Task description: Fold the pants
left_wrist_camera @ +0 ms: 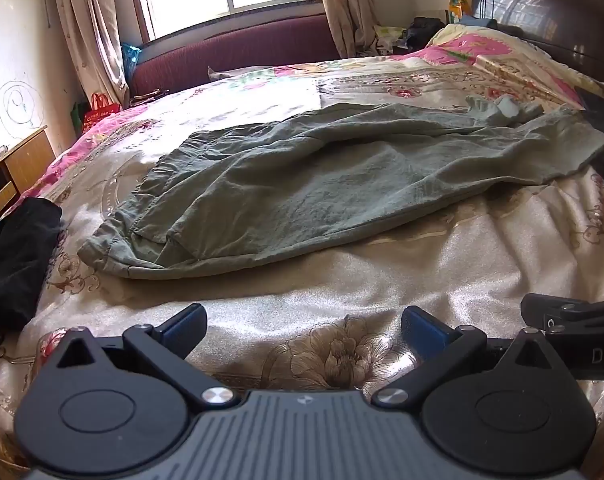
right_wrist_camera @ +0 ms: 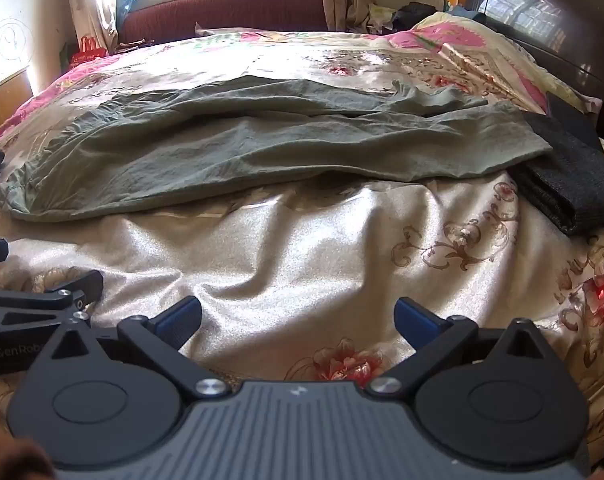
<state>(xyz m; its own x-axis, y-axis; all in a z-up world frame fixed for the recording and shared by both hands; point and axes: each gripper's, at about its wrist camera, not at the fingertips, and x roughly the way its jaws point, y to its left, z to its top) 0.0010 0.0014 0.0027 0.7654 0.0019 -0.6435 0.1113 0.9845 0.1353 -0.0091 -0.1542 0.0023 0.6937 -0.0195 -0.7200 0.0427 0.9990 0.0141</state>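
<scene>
Grey-green pants (left_wrist_camera: 302, 184) lie across the bed, waistband at the left, legs running right; they also show in the right wrist view (right_wrist_camera: 262, 152). The two legs lie roughly one over the other, with the far leg end crumpled. My left gripper (left_wrist_camera: 302, 324) is open and empty, low over the bedspread, short of the pants' near edge. My right gripper (right_wrist_camera: 298, 316) is open and empty too, just right of the left one, also short of the pants. Part of the right gripper (left_wrist_camera: 573, 316) shows in the left wrist view.
A floral satin bedspread (right_wrist_camera: 321, 248) covers the bed. A folded dark garment (right_wrist_camera: 569, 176) lies at the pants' right end. A black garment (left_wrist_camera: 14, 256) lies at the left edge. A dark headboard (right_wrist_camera: 549, 20) stands at the right, a maroon sofa (left_wrist_camera: 238, 52) beyond the bed.
</scene>
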